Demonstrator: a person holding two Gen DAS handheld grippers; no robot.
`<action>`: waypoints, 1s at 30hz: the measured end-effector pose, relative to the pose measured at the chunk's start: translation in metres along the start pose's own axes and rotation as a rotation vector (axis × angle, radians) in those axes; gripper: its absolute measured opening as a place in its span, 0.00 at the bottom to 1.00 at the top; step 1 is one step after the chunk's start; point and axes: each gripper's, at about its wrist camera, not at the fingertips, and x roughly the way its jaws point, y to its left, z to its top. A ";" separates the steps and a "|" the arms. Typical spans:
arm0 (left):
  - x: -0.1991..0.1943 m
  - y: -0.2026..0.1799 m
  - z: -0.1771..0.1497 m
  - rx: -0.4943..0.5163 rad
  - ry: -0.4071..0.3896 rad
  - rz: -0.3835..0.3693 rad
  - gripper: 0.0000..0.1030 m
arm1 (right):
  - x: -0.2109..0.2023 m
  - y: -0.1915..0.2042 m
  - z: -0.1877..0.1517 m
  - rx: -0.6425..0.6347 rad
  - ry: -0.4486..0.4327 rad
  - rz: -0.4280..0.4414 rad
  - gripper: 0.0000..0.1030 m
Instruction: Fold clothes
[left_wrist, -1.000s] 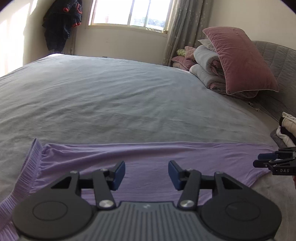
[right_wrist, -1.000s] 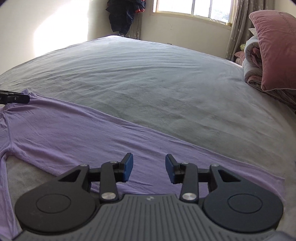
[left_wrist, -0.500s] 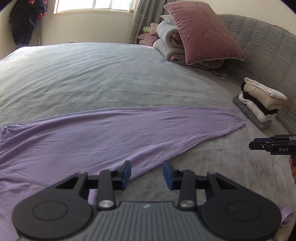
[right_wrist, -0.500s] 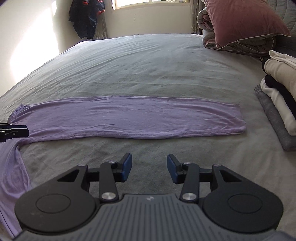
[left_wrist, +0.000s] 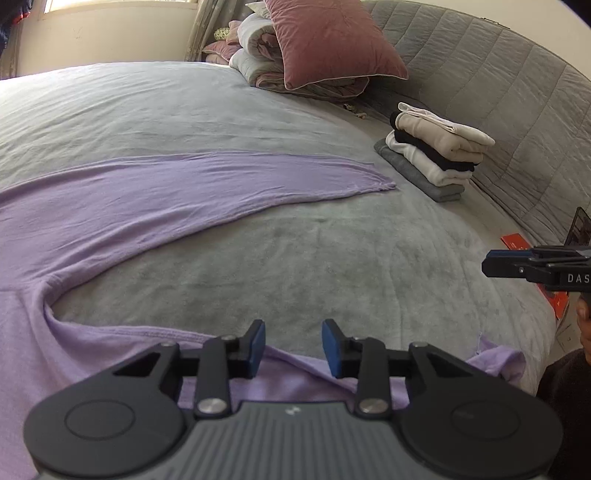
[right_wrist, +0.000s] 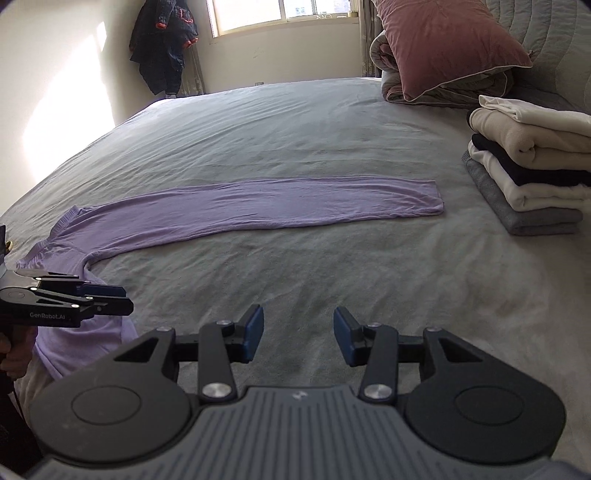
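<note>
1. One bed (right_wrist: 303, 122), with one grey headboard (left_wrist: 491, 88).
2. One purple shirt (right_wrist: 258, 206) spread on the bed.
3. One stack (right_wrist: 532, 173) of folded clothes; five layers show: white, beige, black, white, grey.
4. One pink pillow (left_wrist: 328, 40) on one bundled quilt (left_wrist: 258, 55).
5. Two grippers: left gripper (left_wrist: 293, 349), right gripper (right_wrist: 298, 334).
6. One window (right_wrist: 280, 14).
7. One dark jacket (right_wrist: 162, 44) hanging on the wall.
8. One red card (left_wrist: 515, 242).

Lilac long-sleeved top (right_wrist: 258, 206) flat on bed, sleeve outstretched
</note>
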 end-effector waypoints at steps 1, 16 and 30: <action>-0.001 -0.003 0.001 0.004 0.002 -0.019 0.32 | -0.004 0.003 -0.004 0.002 -0.002 0.002 0.44; -0.005 -0.051 -0.018 0.134 0.033 -0.170 0.33 | -0.058 0.030 -0.087 0.019 -0.003 -0.032 0.33; 0.012 -0.089 -0.030 0.208 0.068 -0.320 0.47 | -0.032 0.025 -0.104 -0.001 -0.018 -0.105 0.08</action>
